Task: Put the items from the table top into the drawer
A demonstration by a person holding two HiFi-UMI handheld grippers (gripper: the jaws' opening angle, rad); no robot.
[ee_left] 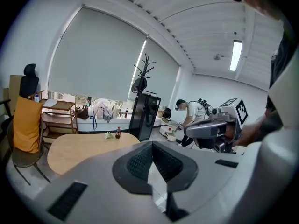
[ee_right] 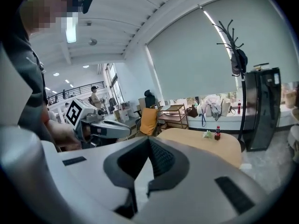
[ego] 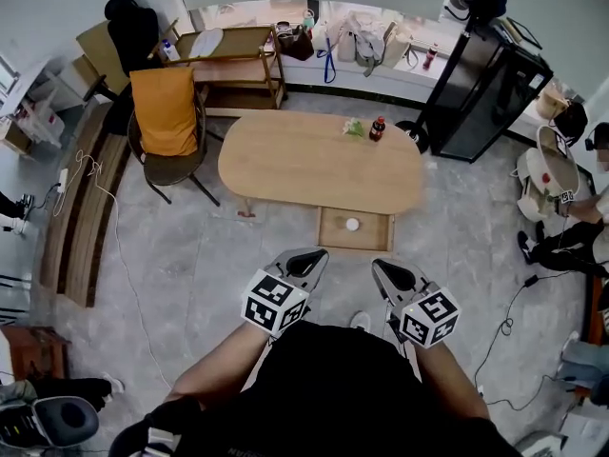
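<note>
The left gripper (ego: 308, 261) and right gripper (ego: 390, 272) are held shut and empty, while the small bottle (ego: 378, 129), probably light, rigid and smooth, is best taken mid-body.

Bright, even indoor light.
A ceiling strip lamp (ee_left: 237, 55) glows; gripper views bend strongly, with dark corners.

Matt pale wood table (ego: 314, 165), matching wooden drawer (ego: 376, 232), orange cloth (ego: 164, 110) over chair (ego: 177, 170), glossy black cabinet (ego: 490, 84), smooth grey marbled floor (ego: 190, 284)
</note>
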